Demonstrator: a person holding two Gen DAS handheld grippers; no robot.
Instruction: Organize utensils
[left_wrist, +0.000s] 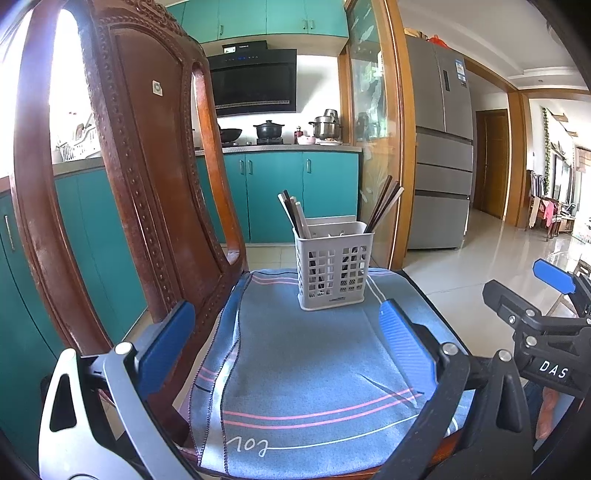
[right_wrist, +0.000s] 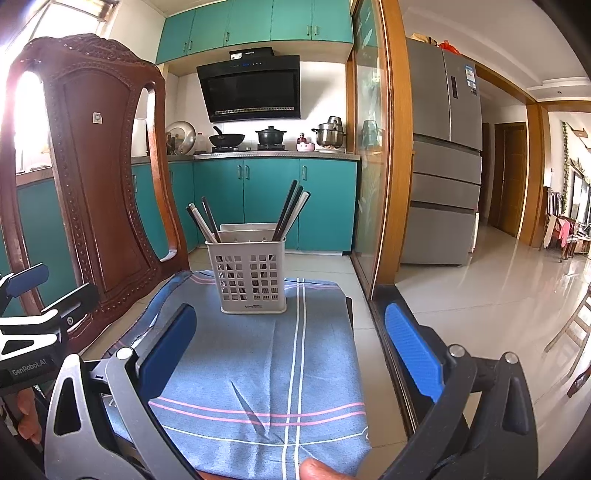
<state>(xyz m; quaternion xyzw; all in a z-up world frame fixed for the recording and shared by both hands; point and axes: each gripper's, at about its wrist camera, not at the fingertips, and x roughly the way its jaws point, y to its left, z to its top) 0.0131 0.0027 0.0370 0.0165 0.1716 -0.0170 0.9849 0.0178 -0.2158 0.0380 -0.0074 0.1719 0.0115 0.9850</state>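
Left gripper (left_wrist: 286, 345): blue-padded fingers (left_wrist: 404, 341) spread wide apart and holding nothing, hovering low over the near part of the cloth; its black frame also shows at the left edge of the right wrist view.
Right gripper (right_wrist: 291, 349): blue-padded fingers (right_wrist: 413, 350) likewise wide apart with nothing between them, beside the left gripper; one blue pad and black frame show at the right edge of the left wrist view.
Person: a fingertip (right_wrist: 319, 470) shows at the bottom edge of the right wrist view.
Cloth: blue-grey fabric cloth with pink and white stripes (left_wrist: 306, 373) spread over the chair seat, with a few creases near the front.
Utensil holder: white plastic square basket with a grid of openings (left_wrist: 332, 271) standing upright on the far part of the cloth, well ahead of both grippers.
Chopsticks: dark and pale chopsticks (left_wrist: 384, 206) stand inside the basket in two bunches, one leaning left (left_wrist: 293, 214) and one leaning right, tops sticking out above the rim.
Chair: dark red-brown carved wooden chair back (left_wrist: 147, 177) rising on the left of the seat.
Background: teal kitchen cabinets (right_wrist: 273, 199), a black range hood (right_wrist: 251, 90) above pots on the stove, and a grey refrigerator (right_wrist: 443, 155) to the right.
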